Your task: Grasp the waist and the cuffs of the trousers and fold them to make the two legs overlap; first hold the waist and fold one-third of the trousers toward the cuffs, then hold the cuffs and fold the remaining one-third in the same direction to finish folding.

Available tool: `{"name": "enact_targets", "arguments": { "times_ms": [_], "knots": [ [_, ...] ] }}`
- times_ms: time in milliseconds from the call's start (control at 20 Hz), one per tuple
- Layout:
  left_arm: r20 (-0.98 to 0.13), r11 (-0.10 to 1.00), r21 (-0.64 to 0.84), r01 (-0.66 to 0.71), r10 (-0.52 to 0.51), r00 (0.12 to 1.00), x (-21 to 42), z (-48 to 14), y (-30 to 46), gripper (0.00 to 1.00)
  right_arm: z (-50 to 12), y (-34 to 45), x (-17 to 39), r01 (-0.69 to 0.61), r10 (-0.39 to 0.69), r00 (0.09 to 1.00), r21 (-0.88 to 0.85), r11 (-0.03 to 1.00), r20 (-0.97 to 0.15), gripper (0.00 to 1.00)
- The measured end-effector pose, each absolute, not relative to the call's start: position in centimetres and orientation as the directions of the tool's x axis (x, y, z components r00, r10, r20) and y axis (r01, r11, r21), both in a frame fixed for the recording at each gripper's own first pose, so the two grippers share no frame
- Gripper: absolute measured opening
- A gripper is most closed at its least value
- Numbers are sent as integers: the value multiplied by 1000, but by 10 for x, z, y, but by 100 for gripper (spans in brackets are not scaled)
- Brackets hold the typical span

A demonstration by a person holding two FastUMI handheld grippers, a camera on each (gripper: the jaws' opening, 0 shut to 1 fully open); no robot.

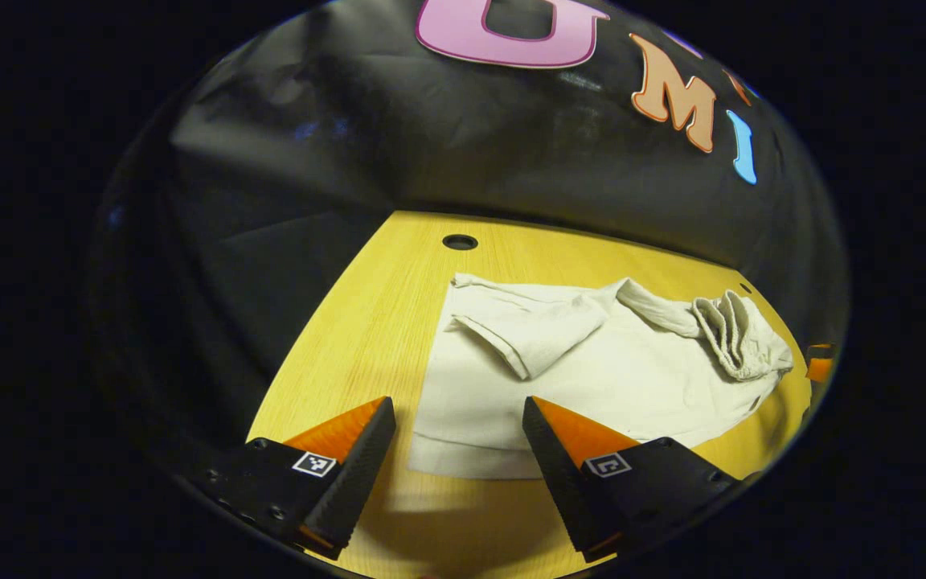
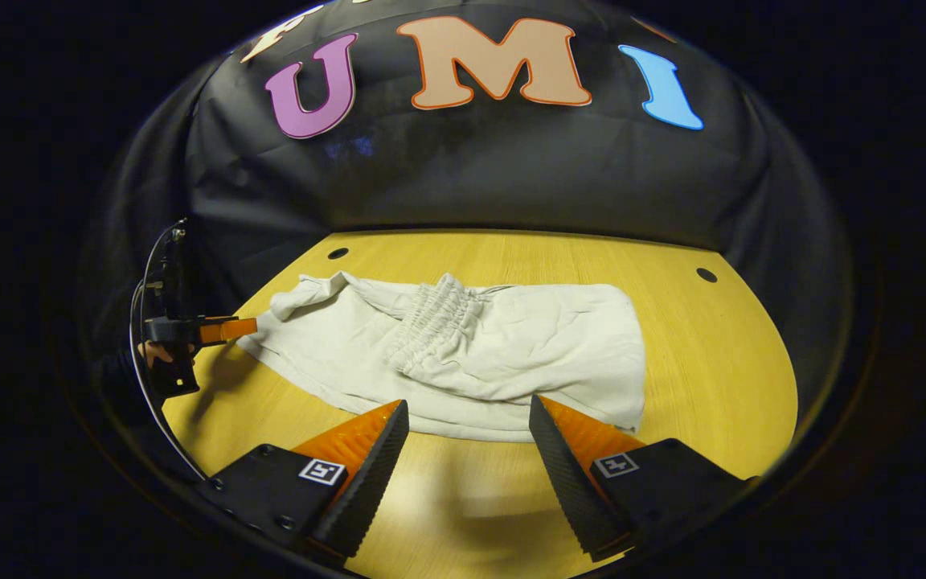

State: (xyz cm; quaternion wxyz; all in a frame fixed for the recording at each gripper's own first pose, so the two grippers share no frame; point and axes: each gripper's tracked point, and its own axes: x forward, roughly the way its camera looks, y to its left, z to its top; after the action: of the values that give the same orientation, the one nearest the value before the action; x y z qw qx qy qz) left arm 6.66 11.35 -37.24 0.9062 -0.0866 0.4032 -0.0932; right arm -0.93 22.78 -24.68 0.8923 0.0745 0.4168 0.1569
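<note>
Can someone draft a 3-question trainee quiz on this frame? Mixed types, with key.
1. True or false: the left tongs are shut on the trousers.
2. Multiple choice: where does the elastic waistband lie? A) flat at the trousers' far edge B) bunched and folded onto the middle of the cloth C) hanging off the table
3. Fill in: in the right gripper view, the right tongs hover, jaws ____, at the near edge of the trousers.

Key: 1 false, both tongs are open and hold nothing. 2 B. 3 open.
</note>
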Motion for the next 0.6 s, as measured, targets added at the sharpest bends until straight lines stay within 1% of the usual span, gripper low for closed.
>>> {"name": "enact_targets", "arguments": {
  "times_ms": [50,100,200,250,300,350,400,500,550,600],
  "knots": [
    [-723,966,-238,97,-243,647,65,-375,109,96,-250,225,-12,-215,338,600,260,941,-725,96],
    [-739,966,-244,90,-245,627,62,-379,105,96,-251,221,-14,-212,333,597,257,943,-730,91],
    [-741,970,-220,105,-236,628,64,-381,104,97,-254,217,-15,-203,329,595,259,944,-733,91],
    [-755,973,-208,102,-226,616,62,-383,105,96,-254,215,-16,-200,330,592,263,944,-735,91],
    [-761,978,-177,108,-206,615,63,-385,106,96,-255,213,-16,-202,332,589,264,943,-737,96],
    [-780,982,-144,126,-191,596,61,-389,107,93,-257,211,-16,-204,332,587,262,943,-739,91],
    [-769,981,-145,130,-194,609,64,-387,107,89,-258,210,-15,-207,334,585,263,943,-739,91],
    [-781,980,-145,138,-199,591,61,-383,101,73,-259,209,-15,-211,338,583,264,941,-739,92],
    [-773,976,-159,146,-215,597,62,-382,94,64,-259,208,-14,-211,341,582,267,940,-738,96],
    [-772,974,-173,147,-226,594,64,-383,89,59,-260,207,-14,-211,344,579,272,939,-739,96]
  ]
}}
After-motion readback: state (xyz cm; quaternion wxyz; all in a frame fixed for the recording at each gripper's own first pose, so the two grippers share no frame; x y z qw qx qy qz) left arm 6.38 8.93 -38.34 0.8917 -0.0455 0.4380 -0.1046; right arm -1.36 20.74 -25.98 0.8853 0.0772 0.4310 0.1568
